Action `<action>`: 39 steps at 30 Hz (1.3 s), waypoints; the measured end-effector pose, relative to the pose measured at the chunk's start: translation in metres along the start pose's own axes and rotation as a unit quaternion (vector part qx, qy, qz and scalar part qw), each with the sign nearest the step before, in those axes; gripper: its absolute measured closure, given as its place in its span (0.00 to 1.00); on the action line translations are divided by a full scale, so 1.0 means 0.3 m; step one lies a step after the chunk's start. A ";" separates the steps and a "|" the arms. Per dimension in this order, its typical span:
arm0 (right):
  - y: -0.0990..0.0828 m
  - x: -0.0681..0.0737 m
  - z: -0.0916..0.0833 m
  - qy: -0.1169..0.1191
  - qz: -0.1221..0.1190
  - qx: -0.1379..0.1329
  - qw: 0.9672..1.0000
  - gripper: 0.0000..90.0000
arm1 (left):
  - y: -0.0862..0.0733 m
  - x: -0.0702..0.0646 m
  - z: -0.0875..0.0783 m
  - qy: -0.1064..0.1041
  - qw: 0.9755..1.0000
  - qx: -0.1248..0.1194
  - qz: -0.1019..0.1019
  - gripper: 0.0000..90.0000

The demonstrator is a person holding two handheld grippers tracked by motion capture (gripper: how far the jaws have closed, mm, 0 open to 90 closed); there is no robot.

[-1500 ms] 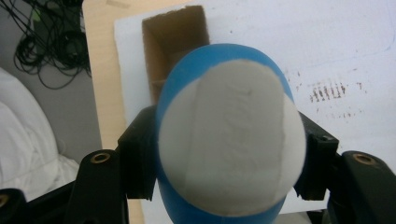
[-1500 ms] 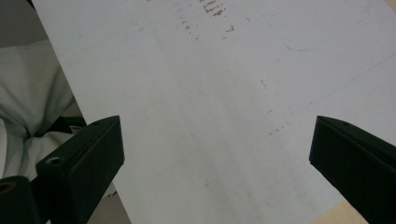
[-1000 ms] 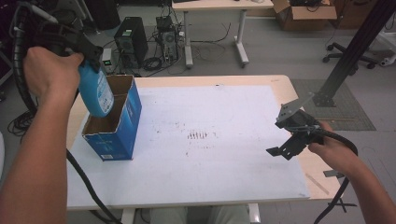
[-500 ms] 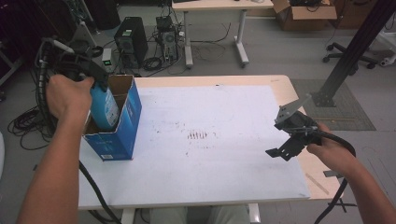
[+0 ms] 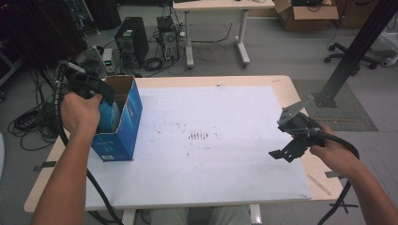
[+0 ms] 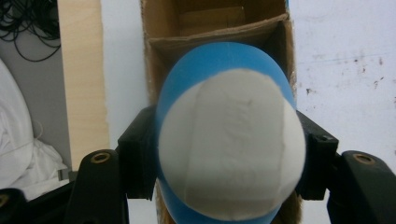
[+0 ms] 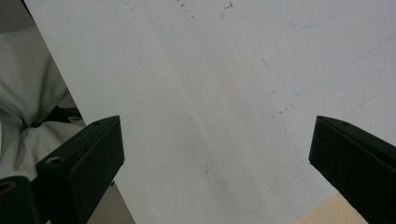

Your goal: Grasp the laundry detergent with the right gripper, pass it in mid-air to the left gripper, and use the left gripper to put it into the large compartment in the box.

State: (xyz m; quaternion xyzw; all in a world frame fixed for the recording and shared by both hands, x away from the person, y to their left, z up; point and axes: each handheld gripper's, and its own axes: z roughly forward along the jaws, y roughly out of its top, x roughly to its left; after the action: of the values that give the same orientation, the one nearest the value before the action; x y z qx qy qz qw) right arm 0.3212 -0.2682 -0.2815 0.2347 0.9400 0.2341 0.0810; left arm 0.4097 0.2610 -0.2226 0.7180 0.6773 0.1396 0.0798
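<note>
**Left gripper holds blue-and-white bottle at mouth of blue box; right gripper idle**

Left gripper (image 5: 101,93): jaws closed on a blue-and-white bottle (image 6: 229,140), one pad pressed on each flank. In the left gripper view the rounded white end of the bottle faces the camera, with the blue body beyond it. The bottle sits partly inside the open top of the blue box (image 5: 119,133); in the high view its blue body (image 5: 109,117) shows just below the rim. Whether the bottle touches the floor of the box cannot be told.

Blue box: cardboard, upright, top flaps open, brown interior visible (image 6: 215,23). It stands on the white sheet (image 5: 211,140) close to the desk's left edge, about midway between far and near edges.

Right gripper (image 5: 293,147): jaws wide apart, nothing between them. The right gripper view looks down on bare white sheet (image 7: 210,93) between the two jaws. The gripper hangs over the sheet's right edge, near the desk's (image 5: 291,89) right side, well apart from the box. Cable trails back along the forearm.

Sheet surface: small dark marks near its centre (image 5: 199,136).
</note>
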 end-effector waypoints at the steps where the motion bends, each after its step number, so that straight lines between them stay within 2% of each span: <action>1: 0.001 0.000 0.000 0.000 -0.001 -0.001 1.000 0.03 | -0.002 -0.003 0.011 0.002 1.000 0.000 0.002 0.42; 11: -0.001 0.000 0.010 0.002 0.002 0.005 1.000 0.03 | -0.018 -0.014 0.107 -0.002 1.000 0.015 0.014 0.42; 24: -0.007 -0.005 0.018 0.007 0.006 0.007 1.000 0.03 | -0.024 -0.019 0.180 -0.010 0.999 0.038 0.023 0.42; 30: -0.009 -0.007 0.021 0.008 0.008 0.008 1.000 0.03 | -0.021 -0.020 0.188 -0.011 0.999 0.035 0.026 0.42; 39: -0.012 -0.001 0.018 0.010 0.009 0.006 1.000 0.03 | -0.023 -0.009 0.189 -0.015 0.999 0.030 0.019 0.40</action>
State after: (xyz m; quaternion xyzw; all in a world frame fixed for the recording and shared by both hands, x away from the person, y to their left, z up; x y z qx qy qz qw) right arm 0.3213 -0.2690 -0.2879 0.2418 0.9399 0.2313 0.0682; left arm 0.4206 0.2630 -0.2785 0.7348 0.6661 0.1100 0.0659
